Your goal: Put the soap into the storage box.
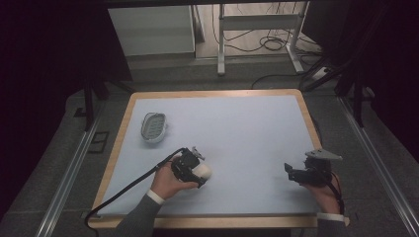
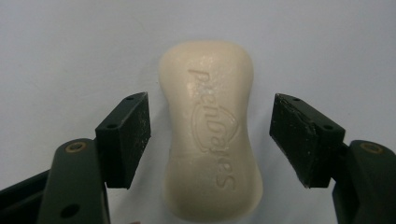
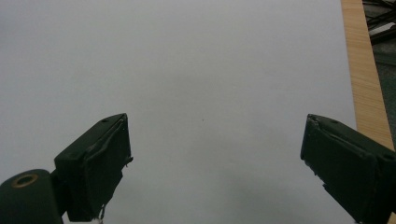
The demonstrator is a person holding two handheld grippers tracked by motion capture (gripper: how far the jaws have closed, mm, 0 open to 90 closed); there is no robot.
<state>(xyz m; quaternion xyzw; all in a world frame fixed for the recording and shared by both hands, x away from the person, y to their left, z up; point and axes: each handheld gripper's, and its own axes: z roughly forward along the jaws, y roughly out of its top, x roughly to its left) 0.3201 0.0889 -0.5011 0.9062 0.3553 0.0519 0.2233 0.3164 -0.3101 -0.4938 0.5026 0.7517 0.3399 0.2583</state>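
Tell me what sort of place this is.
Probably a lab or recording workspace, not a bathroom: a mat-covered table holding just a soap bar and soap dish, with loose floor cables and a desk frame behind.

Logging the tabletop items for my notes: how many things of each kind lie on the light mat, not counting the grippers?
Soap bar: 1, cream, between the open left gripper jaws
Soap dish: 1, grey-white
Total: 2

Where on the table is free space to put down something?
The whole stretch between the soap bar and the right tongs is bare, and the far right quarter too. Only the left is occupied: soap dish, then left tongs around the soap.
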